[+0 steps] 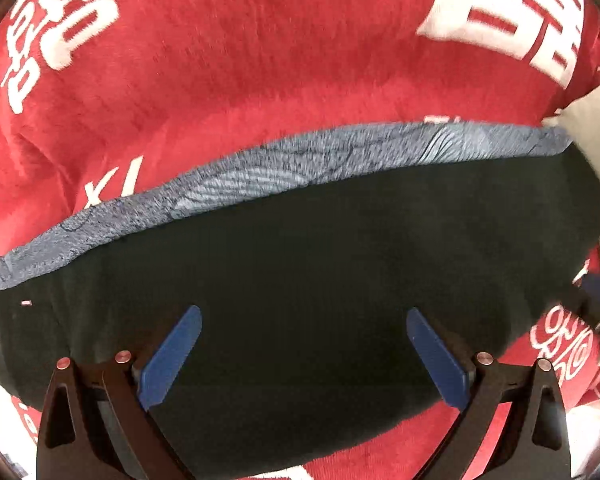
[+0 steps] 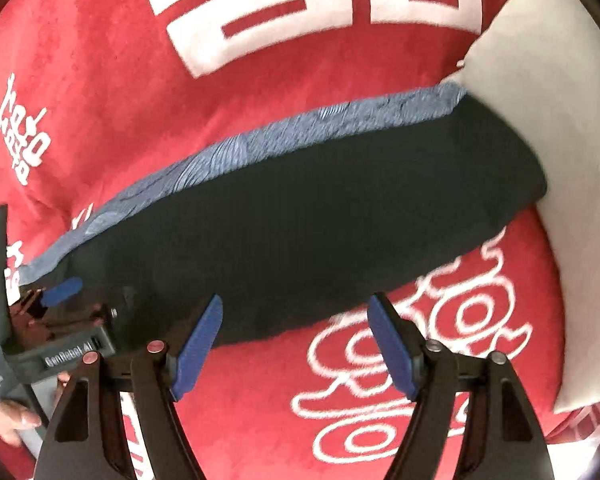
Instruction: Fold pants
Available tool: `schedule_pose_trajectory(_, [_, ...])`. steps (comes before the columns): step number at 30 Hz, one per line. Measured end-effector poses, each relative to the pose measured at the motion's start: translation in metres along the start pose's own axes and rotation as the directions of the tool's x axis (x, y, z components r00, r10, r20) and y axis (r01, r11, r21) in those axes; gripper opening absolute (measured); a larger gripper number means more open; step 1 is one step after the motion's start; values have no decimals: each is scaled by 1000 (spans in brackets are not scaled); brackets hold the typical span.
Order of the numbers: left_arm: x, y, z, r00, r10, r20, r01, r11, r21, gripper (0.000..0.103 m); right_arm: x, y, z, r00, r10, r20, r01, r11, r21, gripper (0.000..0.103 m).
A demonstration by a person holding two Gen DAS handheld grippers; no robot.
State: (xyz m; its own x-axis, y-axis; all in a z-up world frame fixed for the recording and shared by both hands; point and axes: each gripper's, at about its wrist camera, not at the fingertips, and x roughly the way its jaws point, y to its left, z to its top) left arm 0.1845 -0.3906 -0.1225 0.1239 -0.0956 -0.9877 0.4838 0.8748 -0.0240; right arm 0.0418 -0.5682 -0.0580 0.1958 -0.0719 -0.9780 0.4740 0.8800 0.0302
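The pants [image 1: 300, 272] lie folded as a long dark band on the red blanket, with a blue patterned layer [image 1: 284, 172] showing along the far edge. My left gripper [image 1: 304, 316] is open and empty, hovering over the dark cloth near its front edge. In the right wrist view the pants [image 2: 300, 216] run from lower left to upper right. My right gripper [image 2: 296, 304] is open and empty, its fingertips at the pants' near edge. The left gripper [image 2: 64, 292] shows at the far left, over the pants' left end.
A red blanket [image 1: 260, 60] with white lettering covers the whole surface [image 2: 100, 80]. A white pillow [image 2: 560, 140] lies at the right, touching the pants' right end; it also shows in the left wrist view [image 1: 596, 120]. A hand [image 2: 12, 416] holds the left gripper.
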Motion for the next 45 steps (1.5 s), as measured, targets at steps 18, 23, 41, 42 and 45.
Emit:
schedule_pose_trajectory(18, [8,-24,-2,997,73,-11,-72,997,30,103,9,-30,-4,984,176,-8,-175,980,90,79])
schedule_pose_trajectory(23, [7,-31,-2,997,77,-3,-77,996,42,103,5,-50,-30,966,258,18,-256,946,199,79])
schedule_pose_trajectory(41, [-25,-60,12,999,23,47,-25,999,43,103,11,-136,-70,847,381,372,-532,632,563,79])
schedule_pose_trajectory(42, [-27,-73,14,998,15,66,-18,999,49,103,14,-142,-66,836,386,390,-548,615,567,79])
schedule_pose_trajectory(45, [-20,-104,29,997,9,83,-14,998,62,103,19,-152,-57,832,373,411,-554,606,571,78])
